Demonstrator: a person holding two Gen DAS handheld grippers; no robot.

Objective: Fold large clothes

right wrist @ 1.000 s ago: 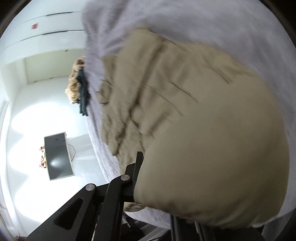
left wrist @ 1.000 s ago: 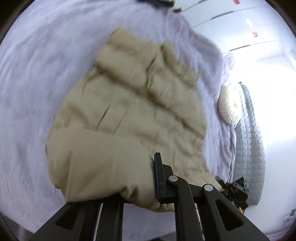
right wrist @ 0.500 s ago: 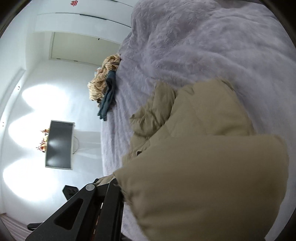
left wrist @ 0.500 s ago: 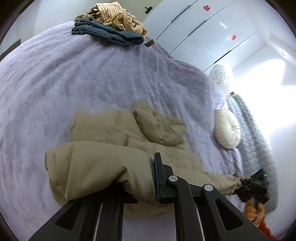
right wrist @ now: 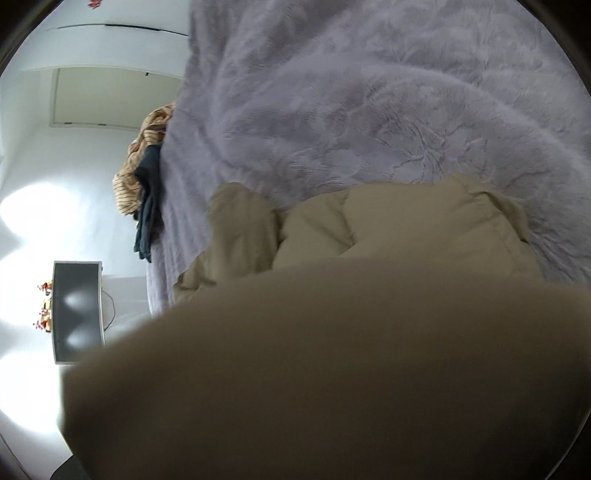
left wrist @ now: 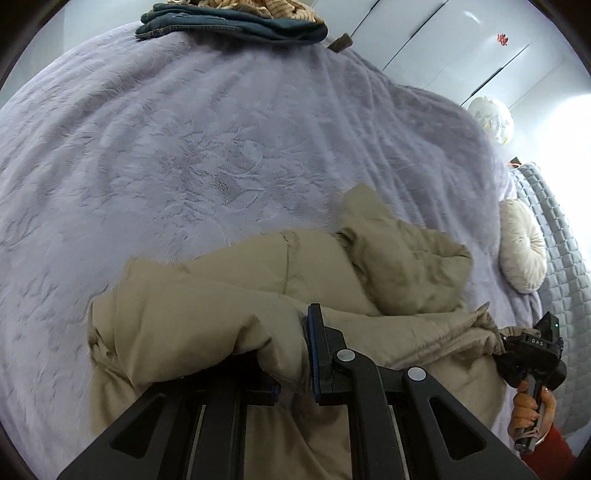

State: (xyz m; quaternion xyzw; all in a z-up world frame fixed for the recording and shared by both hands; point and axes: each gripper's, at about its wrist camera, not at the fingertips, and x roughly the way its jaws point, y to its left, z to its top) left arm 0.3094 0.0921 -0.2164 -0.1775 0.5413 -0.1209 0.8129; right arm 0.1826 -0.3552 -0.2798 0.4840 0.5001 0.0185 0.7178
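Note:
A beige padded jacket [left wrist: 369,280] lies bunched on the near part of a lavender plush bed cover [left wrist: 184,147]. My left gripper [left wrist: 295,350] is shut on a thick fold of the jacket, which drapes over its left finger. At the far right of the left wrist view, a hand holds my right gripper [left wrist: 504,345], shut on the jacket's gathered edge. In the right wrist view the jacket [right wrist: 332,350] fills the lower half and hides the fingers. Its collar end rests on the bed cover [right wrist: 369,110].
A pile of jeans and striped clothes [left wrist: 236,22] sits at the bed's far end. A round cream cushion [left wrist: 522,251] and a grey quilted panel [left wrist: 554,229] lie at the right. A dark screen [right wrist: 77,310] stands by the white wall. White wardrobe doors [left wrist: 480,48] stand behind.
Both grippers have drawn back toward the near side of the bed with the jacket. It has doubled over and lies low; much more bed cover shows. The jacket now hides the right fingers.

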